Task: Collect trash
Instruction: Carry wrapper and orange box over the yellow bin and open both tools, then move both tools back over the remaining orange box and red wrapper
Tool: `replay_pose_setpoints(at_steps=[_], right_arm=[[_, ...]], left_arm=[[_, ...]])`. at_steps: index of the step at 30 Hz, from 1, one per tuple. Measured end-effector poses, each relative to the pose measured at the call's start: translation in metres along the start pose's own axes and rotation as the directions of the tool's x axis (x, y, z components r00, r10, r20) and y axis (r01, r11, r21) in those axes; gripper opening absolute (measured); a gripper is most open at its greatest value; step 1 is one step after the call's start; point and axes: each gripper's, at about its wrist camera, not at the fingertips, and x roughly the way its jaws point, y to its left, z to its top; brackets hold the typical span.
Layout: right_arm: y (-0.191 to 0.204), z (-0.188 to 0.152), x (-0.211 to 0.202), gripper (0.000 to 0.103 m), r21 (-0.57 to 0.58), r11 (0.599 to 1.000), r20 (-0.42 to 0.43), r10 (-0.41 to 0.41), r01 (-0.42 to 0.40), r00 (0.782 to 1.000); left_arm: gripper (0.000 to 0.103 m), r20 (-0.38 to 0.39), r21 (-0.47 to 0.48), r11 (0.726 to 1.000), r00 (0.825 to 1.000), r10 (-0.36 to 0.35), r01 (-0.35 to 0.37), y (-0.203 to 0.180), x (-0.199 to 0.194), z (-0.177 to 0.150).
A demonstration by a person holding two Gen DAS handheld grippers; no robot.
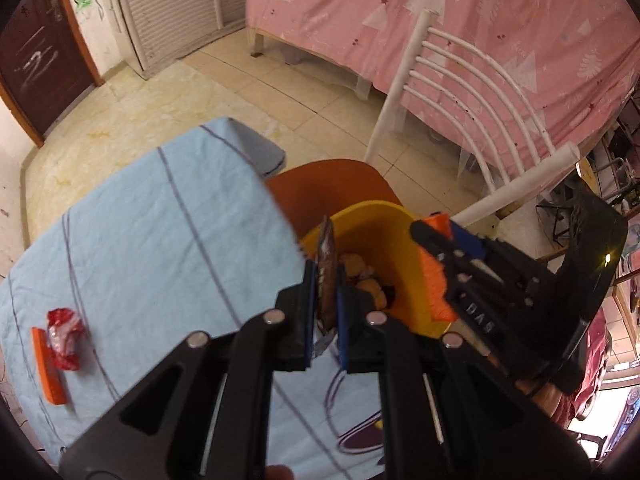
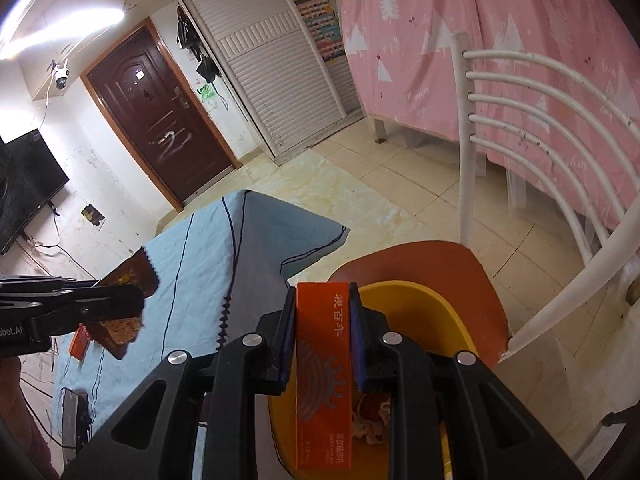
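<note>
Now, left gripper (image 1: pixel 325 304): clamped on a brown wrapper (image 1: pixel 326 276), just above the yellow bin (image 1: pixel 394 236).
Right gripper (image 2: pixel 323 334): clamped on an orange box (image 2: pixel 323 380), bin below.
Table (image 1: pixel 140 240): red wrapper (image 1: pixel 64 338) well left of the left jaws.

My two hand-held grippers, black linkages with blue pads

On my left gripper (image 1: pixel 325 300) I see matte black arms with triangular cut-outs, four round silver pivot pins in a row and blue pads (image 1: pixel 307 312) lining the inner faces of the fingers. My right gripper (image 2: pixel 323 332) is built the same: black frame, silver pins, blue pads (image 2: pixel 357 344). At 3 o'clock in the left view its side carries raised lettering, small screws and a lit yellow lamp; white ".AI" text marks the left one at 9 o'clock in the right view
</note>
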Motion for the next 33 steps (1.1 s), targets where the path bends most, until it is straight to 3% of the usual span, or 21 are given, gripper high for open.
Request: replay_pose_setpoints(at_steps=[6,11,22,33], right_arm=[[-0.006,0.001,0.004,0.018,0.008,1.0,-0.019,-0.001,0.001,1.0],[-0.011,0.003,-0.001,0.023,0.029,1.0,0.0,-0.012,0.012,1.0],[0.001,0.001,-0.01,0.024,0.004,1.0,0.021,-0.003,0.003,1.0],[0.052,0.003,-0.01,0.024,-0.083,0.996,0.024,0.033,-0.031,0.999]], left_arm=[[0.009,-0.027,0.013,1.0,0.999,-0.021,0.022,-0.028,0.018,0.007],[0.048,-0.036,0.008,1.0,0.999,-0.027,0.027,-0.038,0.022,0.012],[0.05,0.023,0.023,1.0,1.0,0.014,-0.014,-0.024,-0.012,0.005],[0.052,0.101,-0.055,0.992,0.988,0.117,-0.112,0.051,-0.069,-0.007]])
